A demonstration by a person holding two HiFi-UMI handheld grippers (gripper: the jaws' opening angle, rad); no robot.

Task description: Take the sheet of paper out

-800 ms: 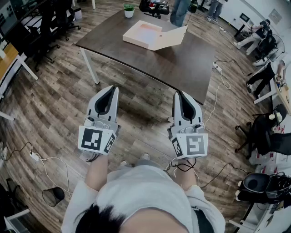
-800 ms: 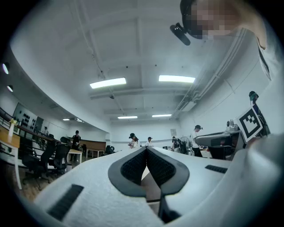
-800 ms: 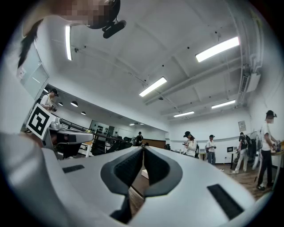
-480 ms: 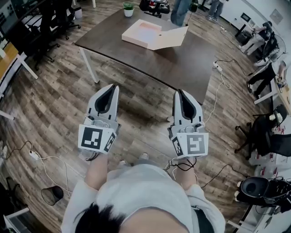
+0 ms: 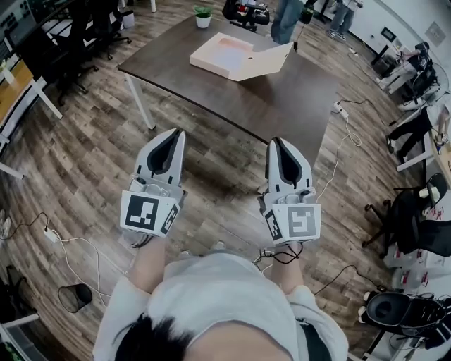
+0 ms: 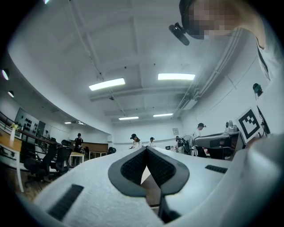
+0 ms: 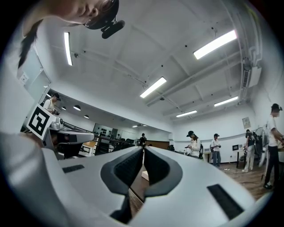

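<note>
Two grippers are held side by side above a wooden floor, the left gripper (image 5: 176, 133) and the right gripper (image 5: 276, 142), each with its jaws pressed together on nothing. One table (image 5: 282, 99) is seen well ahead, bearing one open box (image 5: 225, 55) and one plant (image 5: 203, 15); the paper sheet cannot be told apart inside the box. Since the earlier frame, grippers and box have scarcely moved.
</note>
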